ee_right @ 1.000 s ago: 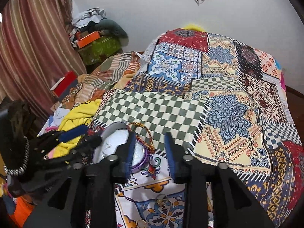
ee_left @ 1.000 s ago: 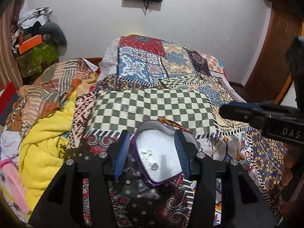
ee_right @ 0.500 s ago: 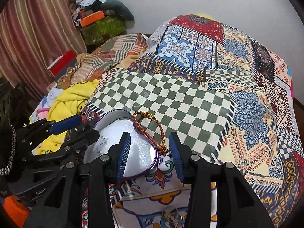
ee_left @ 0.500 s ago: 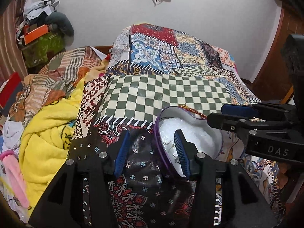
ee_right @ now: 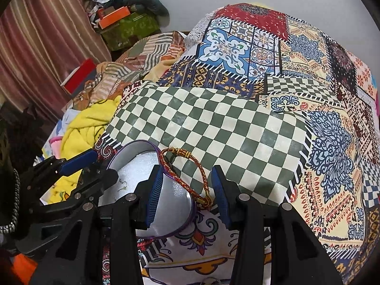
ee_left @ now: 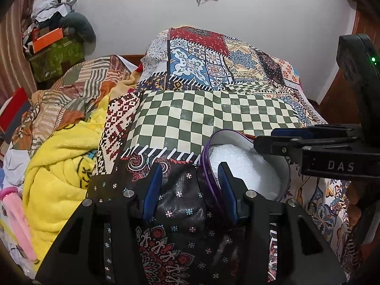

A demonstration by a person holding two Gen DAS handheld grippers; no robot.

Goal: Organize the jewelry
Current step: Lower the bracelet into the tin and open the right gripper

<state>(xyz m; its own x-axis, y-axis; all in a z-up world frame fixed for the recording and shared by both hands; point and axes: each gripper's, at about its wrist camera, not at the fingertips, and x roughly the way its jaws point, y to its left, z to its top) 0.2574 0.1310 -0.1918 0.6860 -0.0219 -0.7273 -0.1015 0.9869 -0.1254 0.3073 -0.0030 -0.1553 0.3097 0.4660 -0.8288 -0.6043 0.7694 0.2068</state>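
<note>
The purple-rimmed, foam-lined heart box [ee_right: 166, 209] is now being straddled at both rims by the spread-open left gripper [ee_left: 190, 190] and right gripper [ee_right: 187, 194], so the red-gold braided bracelet [ee_right: 190, 173] is probably getting grabbed next.

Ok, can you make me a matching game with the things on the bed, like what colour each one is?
Things:
1. heart-shaped box
2. braided bracelet
3. fluffy blanket
4. box on the corner pile

Colours:
A. yellow
B. orange
C. purple rim, white padding inside
D. red and gold

Pairs: 1-C, 2-D, 3-A, 4-B
</note>
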